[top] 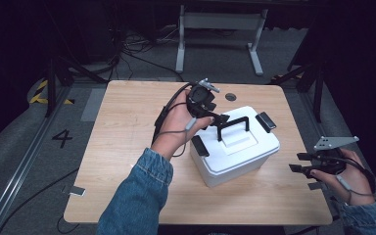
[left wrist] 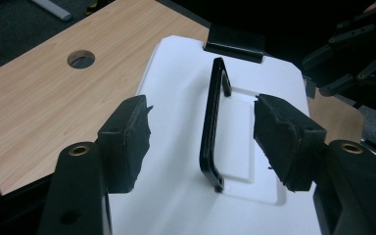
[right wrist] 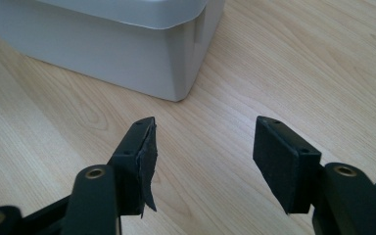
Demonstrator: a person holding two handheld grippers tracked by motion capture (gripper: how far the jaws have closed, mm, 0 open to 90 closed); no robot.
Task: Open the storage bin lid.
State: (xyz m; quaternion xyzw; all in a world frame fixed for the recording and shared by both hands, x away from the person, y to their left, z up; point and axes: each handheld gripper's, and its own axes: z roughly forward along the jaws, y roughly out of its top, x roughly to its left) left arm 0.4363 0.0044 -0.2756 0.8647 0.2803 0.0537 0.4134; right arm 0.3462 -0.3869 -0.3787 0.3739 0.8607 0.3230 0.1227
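Note:
A white lidded box (top: 235, 155) stands on the wooden table (top: 127, 127), right of centre. Its black carry handle (top: 232, 125) stands upright on the lid, with a black latch (top: 266, 121) at each end. My left gripper (top: 218, 119) hovers over the lid at the handle's left end. In the left gripper view the handle (left wrist: 210, 132) rises between the wide-apart jaws of my left gripper (left wrist: 203, 110), with neither pad touching it. My right gripper (top: 298, 162) is held low near the table's right edge, open and empty. It faces the box's corner (right wrist: 127, 54), a short way off from my right gripper (right wrist: 203, 132).
A round cable hole (top: 230, 97) sits in the tabletop behind the box. Bare wood lies left of and in front of the box. Beyond the table are a white metal frame (top: 220, 29), floor cables and dark stands.

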